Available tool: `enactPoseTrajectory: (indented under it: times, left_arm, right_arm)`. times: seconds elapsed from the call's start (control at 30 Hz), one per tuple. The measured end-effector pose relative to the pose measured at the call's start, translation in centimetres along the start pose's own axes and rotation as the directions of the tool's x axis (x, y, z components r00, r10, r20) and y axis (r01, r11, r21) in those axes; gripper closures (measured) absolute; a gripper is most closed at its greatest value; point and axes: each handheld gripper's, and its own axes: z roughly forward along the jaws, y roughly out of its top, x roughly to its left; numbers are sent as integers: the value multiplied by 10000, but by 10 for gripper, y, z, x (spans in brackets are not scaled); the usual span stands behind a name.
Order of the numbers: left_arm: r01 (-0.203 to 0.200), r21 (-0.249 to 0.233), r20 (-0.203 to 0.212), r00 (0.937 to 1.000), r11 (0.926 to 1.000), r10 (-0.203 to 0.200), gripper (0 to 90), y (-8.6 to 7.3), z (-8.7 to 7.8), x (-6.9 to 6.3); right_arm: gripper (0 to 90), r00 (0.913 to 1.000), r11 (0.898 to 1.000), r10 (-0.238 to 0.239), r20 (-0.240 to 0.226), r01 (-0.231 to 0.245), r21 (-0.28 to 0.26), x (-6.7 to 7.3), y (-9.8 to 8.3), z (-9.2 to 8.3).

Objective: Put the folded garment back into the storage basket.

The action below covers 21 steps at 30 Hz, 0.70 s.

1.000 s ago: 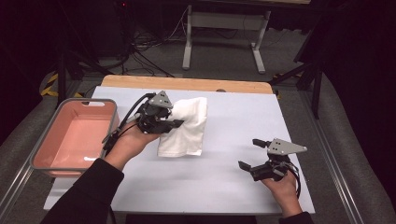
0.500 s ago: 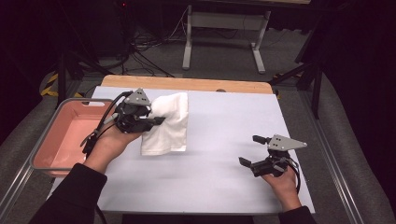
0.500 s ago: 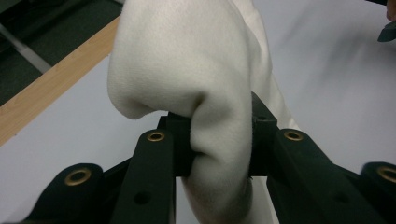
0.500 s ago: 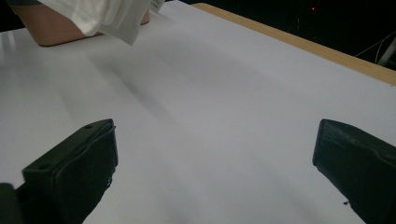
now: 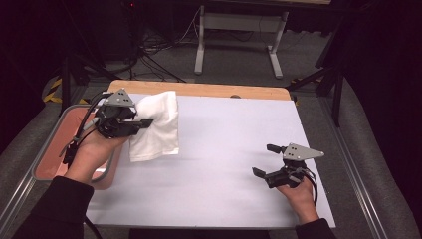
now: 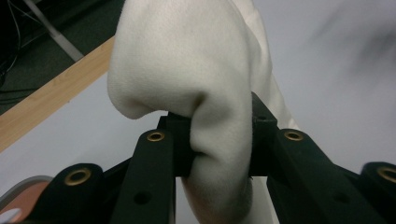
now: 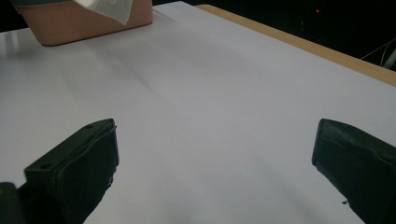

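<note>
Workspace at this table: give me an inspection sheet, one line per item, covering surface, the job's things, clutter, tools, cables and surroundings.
Surface: white table sheet over a wooden tabletop, bare in the middle.
Job's things: white towel hanging from the left tool, its lower edge at the sheet; pink bin at the table's left edge.
Clutter: nothing seen.
Tools: left tool shut on the towel, beside the bin; right tool open, holding nothing, low over the sheet's right side.
Cables: black cable trailing from the left tool; loose cables on the floor beyond the table.
Surroundings: grey floor, metal stand legs behind, dark room.
</note>
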Motion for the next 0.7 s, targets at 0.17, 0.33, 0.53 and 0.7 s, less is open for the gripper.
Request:
enactPoseTrajectory:
  times: [0.17, 0.33, 0.53, 0.7]
  left_arm:
    - [183, 14, -176, 9997, 9998, -183, 705, -7, -8, 10]
    - [425, 27, -294, 9987, 9991, -424, 705, -14, -14, 20]
    - [512, 123, -515, 9974, 9986, -505, 706, -22, -21, 31]
    - [587, 237, -695, 9960, 9980, -569, 705, -28, -26, 39]
  right_arm:
    - [10, 10000, 10000, 26, 4, -26, 40, 2, -2, -1]
    - [11, 10000, 9998, -58, -25, 59, 210, 6, -6, 3]
    - [11, 10000, 9997, -7, 6, 7, 249, 7, -8, 2]
    - [12, 10000, 9996, 44, 35, -45, 270, 7, -10, 1]
